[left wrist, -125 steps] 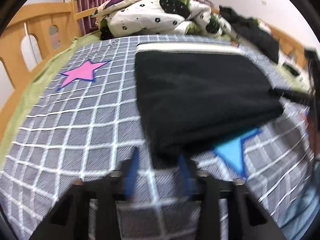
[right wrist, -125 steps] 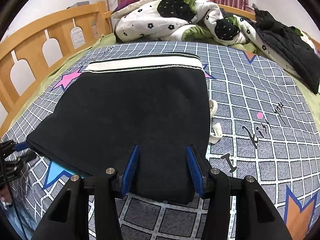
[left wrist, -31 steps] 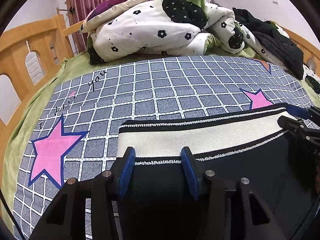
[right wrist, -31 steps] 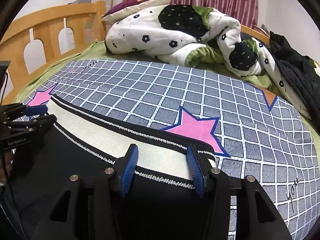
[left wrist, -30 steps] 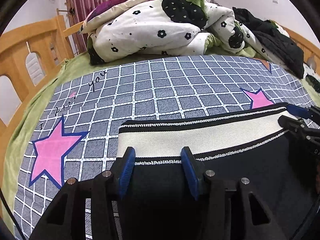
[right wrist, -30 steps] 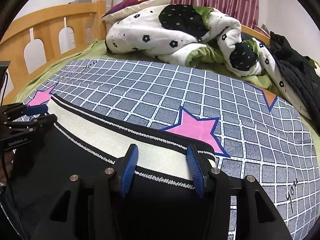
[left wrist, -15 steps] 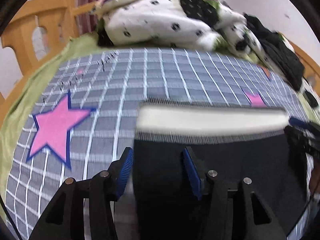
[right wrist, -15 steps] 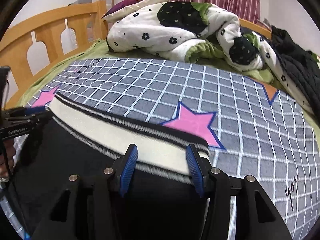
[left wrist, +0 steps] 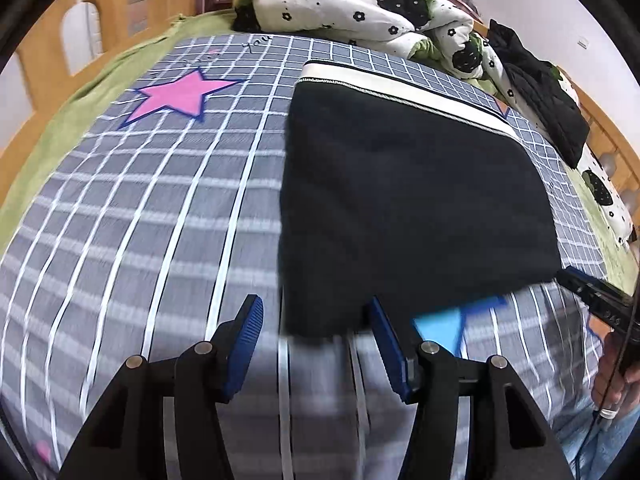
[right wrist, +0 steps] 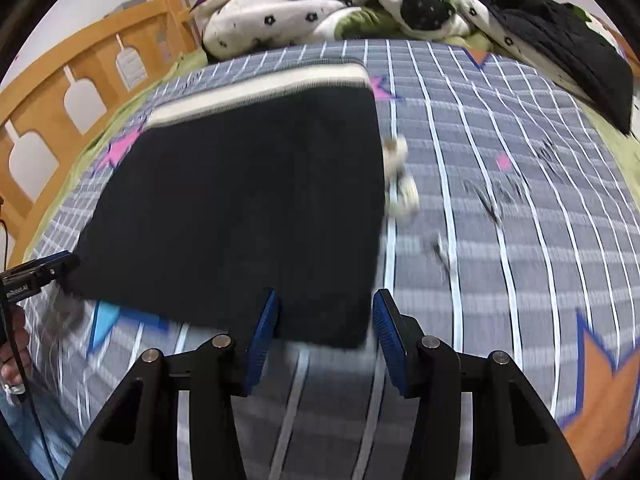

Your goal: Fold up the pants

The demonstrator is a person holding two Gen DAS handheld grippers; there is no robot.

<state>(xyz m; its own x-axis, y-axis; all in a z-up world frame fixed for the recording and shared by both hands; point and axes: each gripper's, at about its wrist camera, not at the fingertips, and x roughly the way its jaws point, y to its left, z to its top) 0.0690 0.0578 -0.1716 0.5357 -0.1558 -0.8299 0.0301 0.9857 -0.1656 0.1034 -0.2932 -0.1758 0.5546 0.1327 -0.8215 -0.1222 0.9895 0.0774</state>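
Both jaws gaping, holding nothing: left gripper (left wrist: 316, 326) and right gripper (right wrist: 324, 326) hovering at near edge of folded black pants (left wrist: 408, 200). Careless regrasp risks dragging layers, skewing fold.

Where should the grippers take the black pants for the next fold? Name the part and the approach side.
Probably the near folded edge of the black pants, one corner per gripper. The left gripper and right gripper already sit open at those corners, so come in low from the near side. The white waistband lies far across the bed.
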